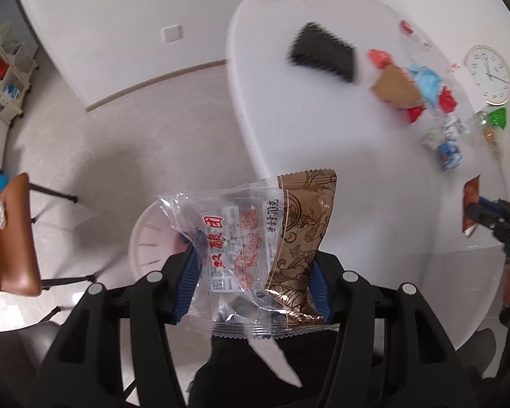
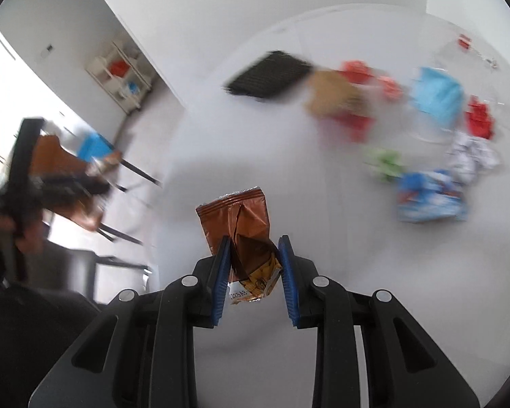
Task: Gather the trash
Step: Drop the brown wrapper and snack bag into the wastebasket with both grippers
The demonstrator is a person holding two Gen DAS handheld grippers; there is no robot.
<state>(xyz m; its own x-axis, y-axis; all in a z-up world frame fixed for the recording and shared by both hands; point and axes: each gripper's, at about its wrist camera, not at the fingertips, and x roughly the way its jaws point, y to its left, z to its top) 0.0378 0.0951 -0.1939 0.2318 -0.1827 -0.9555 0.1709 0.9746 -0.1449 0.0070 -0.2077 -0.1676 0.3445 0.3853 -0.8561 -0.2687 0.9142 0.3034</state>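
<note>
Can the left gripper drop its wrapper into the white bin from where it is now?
Probably yes. The left gripper holds the clear and brown wrapper off the table edge, with the white bin on the floor just behind it and nothing visible between them.

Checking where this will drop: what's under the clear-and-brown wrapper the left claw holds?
Below the clear-and-brown wrapper sits a white bin on the floor, its rim showing left of the left claw. The wrapper covers the bin's right side, so its contents can't be seen.

Two held wrappers (image 1: 255,251) (image 2: 248,244), one clock (image 1: 488,74).
</note>
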